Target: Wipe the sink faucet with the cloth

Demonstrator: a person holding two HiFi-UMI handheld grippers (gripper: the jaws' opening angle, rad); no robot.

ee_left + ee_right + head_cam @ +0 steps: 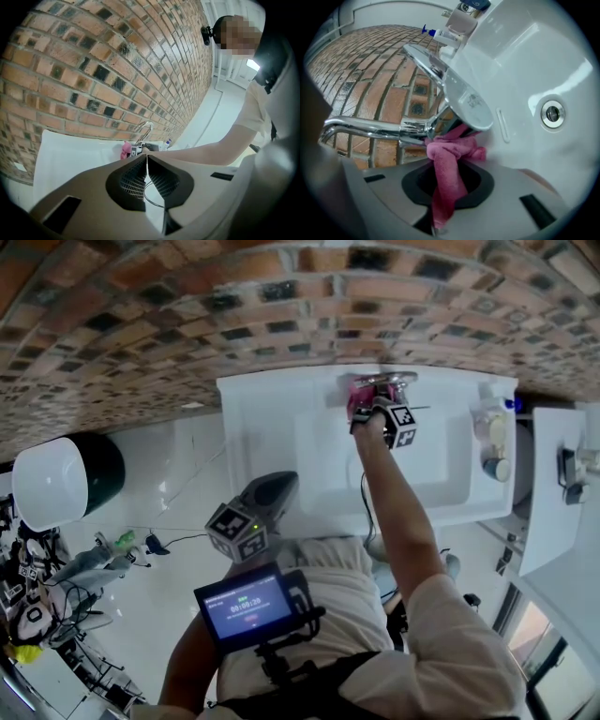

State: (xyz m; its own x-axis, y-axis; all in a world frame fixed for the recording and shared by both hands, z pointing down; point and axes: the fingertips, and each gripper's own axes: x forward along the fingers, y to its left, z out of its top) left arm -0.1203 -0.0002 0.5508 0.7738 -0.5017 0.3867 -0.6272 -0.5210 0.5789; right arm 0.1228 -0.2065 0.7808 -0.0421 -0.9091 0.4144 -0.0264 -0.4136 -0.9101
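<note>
right gripper (443,197) fingers clamp cloth (452,152) against faucet (436,123) | cloth looks soft, light, floppy: grip bunched | left gripper (146,161) fingers together, empty

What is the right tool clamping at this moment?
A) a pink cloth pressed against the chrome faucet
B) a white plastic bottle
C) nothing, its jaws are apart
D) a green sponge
A: the right tool is shut on the pink cloth, whose bunched end touches the chrome sink faucet.

Bunched pink cloth (449,158) touches the chrome faucet (370,126) base.
</note>
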